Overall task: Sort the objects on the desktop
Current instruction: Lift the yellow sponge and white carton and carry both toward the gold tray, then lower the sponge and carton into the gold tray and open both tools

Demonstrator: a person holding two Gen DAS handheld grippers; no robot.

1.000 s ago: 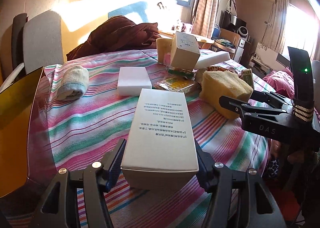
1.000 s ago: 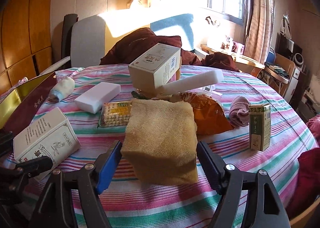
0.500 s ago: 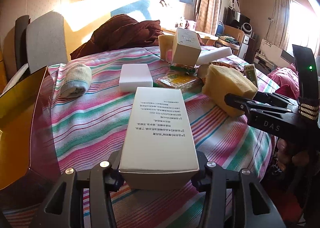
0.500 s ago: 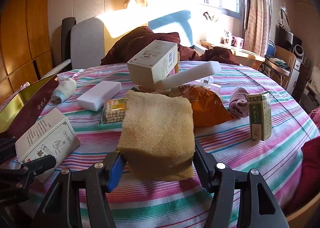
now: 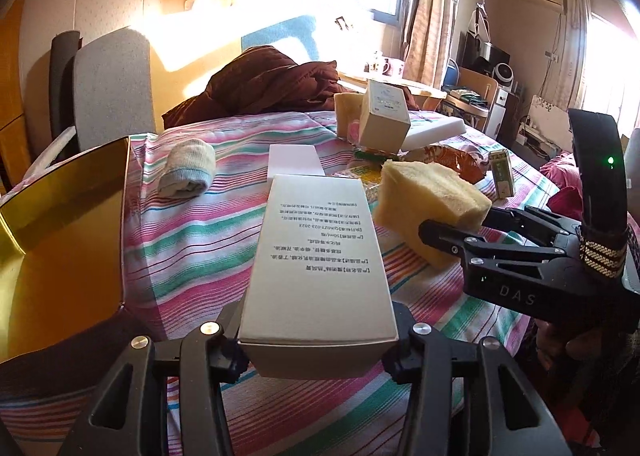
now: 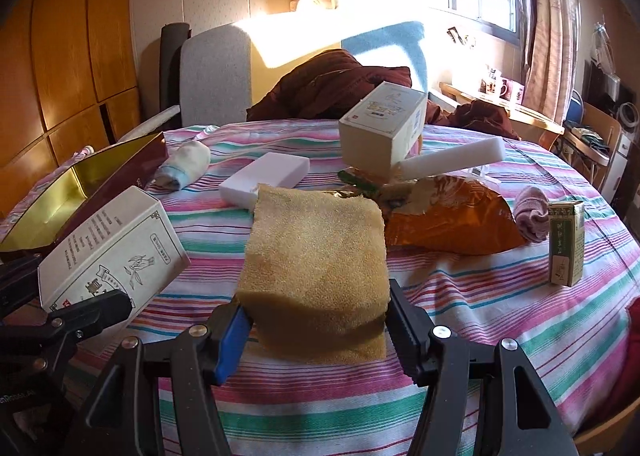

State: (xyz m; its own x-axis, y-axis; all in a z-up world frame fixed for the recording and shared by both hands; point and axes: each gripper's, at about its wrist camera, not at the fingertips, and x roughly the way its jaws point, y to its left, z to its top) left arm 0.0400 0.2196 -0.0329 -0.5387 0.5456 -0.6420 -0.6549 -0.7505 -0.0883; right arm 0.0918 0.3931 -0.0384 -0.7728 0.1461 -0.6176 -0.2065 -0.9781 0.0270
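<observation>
1. Left wrist view: the left gripper (image 5: pixel 318 340) is clamped on the near end of a white carton (image 5: pixel 318 256), one finger on each long side. The carton's long axis runs straight away from the camera toward the far side of the bench (image 5: pixel 180 256); its printed face is up and the text reads upside down from here.
2. Same view: to the right, the right gripper (image 5: pixel 448 234) grips a yellow sponge (image 5: pixel 428 200) held above the striped cloth, pointing left toward the carton. A gold-lined box (image 5: pixel 60 216) stands open at the left edge. Beyond lie a rolled sock (image 5: pixel 186 170) and a white foam block (image 5: pixel 294 162).
3. Against the picture of a second ago, the fingers, then spread clear of the carton's sides, are pressed against them, and the carton sits higher, hiding more of the foam block.
4. Right wrist view: the right gripper (image 6: pixel 316 330) squeezes the yellow sponge (image 6: pixel 316 252) at its near end, the foam bulging between the fingers. The sponge's long axis points away from the camera, toward the pile at the bench's middle.
5. Same view: at the left the left gripper (image 6: pixel 86 310) holds the white carton (image 6: pixel 112 248), tilted, its far end up and to the right. Ahead lie an orange snack bag (image 6: pixel 452 224), a tilted cream box (image 6: pixel 380 128), and a small green box (image 6: pixel 566 242) upright at the right.
6. A second ago the fingers stood apart from the sponge; they pinch it here.
</observation>
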